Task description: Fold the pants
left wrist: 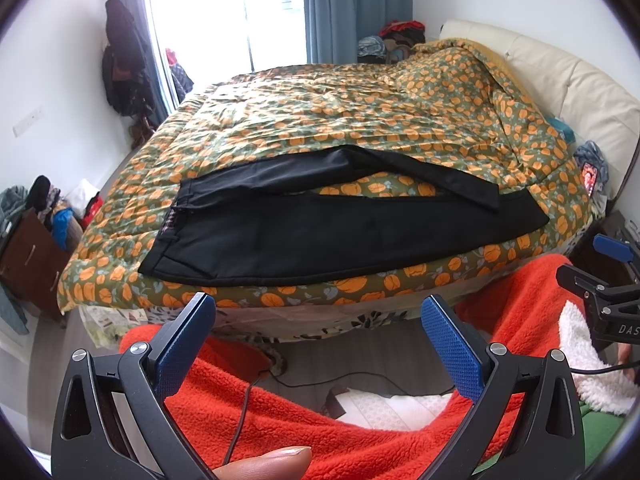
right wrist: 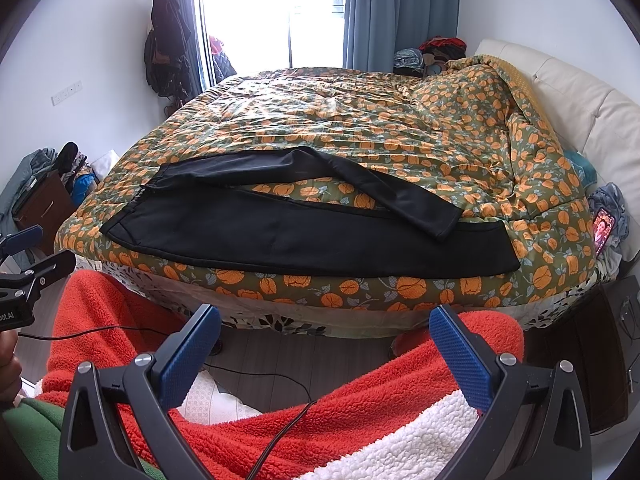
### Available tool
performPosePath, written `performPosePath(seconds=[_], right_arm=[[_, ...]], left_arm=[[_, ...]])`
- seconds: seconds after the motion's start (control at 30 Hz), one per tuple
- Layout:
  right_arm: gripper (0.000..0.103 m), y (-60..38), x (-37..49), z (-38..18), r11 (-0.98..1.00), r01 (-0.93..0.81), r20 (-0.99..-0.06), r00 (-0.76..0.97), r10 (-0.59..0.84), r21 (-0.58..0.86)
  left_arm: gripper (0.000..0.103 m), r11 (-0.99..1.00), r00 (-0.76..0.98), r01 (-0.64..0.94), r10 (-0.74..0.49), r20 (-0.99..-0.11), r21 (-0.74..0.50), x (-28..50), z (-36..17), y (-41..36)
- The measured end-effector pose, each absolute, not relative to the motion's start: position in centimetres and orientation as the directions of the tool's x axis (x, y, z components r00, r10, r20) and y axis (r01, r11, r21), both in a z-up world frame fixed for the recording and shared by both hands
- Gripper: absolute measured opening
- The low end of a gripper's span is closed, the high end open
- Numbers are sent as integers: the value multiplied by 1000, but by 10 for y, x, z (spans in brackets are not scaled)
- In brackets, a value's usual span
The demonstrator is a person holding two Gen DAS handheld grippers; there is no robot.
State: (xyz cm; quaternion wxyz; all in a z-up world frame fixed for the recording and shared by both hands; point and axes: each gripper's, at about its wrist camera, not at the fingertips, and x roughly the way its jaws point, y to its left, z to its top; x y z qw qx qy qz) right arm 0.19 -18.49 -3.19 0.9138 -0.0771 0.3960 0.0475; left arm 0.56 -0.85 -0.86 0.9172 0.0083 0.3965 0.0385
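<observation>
So the black pants (left wrist: pixel 320 232) are laid out flat on the bed w/ the orange-flower quilt (left wrist: pixel 360 120), sitting near the front edge, closest to the cams. Waistband end is on the left, leg cuffs on the right. The near leg runs straight along the bed edge; the far leg bends partway and angles back down so its cuff lies on top of the near leg's end. There's a wedge of quilt showing between the two legs. Same layout from the right wrist view, pants (right wrist: pixel 300 236) across the front of the quilt (right wrist: pixel 360 120).

Left gripper (left wrist: pixel 318 344) has its blue pads spread wide apart, nothing between them, hanging short of the bed over an orange fleece blanket (left wrist: pixel 320 432). Right gripper (right wrist: pixel 324 352) is the same deal, jaws wide apart, holding nothing, also not touching the pants. Each one shows up at the edge of the other's view.

Bg stuff: cream headboard (left wrist: pixel 580 80) on the right, blue curtains (left wrist: pixel 356 8) by a bright window, dark coats (left wrist: pixel 124 56) hanging on the left wall, a phone (right wrist: pixel 603 232) w/ lit screen at the bed's right corner, and a black cable (right wrist: pixel 280 432) trailing over the fleece.
</observation>
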Motion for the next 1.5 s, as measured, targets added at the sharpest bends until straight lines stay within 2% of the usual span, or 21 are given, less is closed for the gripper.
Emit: performPosePath(seconds=[1.5], right_arm=[[103, -182, 0, -37, 984, -149, -734, 678, 27, -101]], left_arm=[[103, 997, 683, -65, 78, -726, 46, 5, -9, -8]])
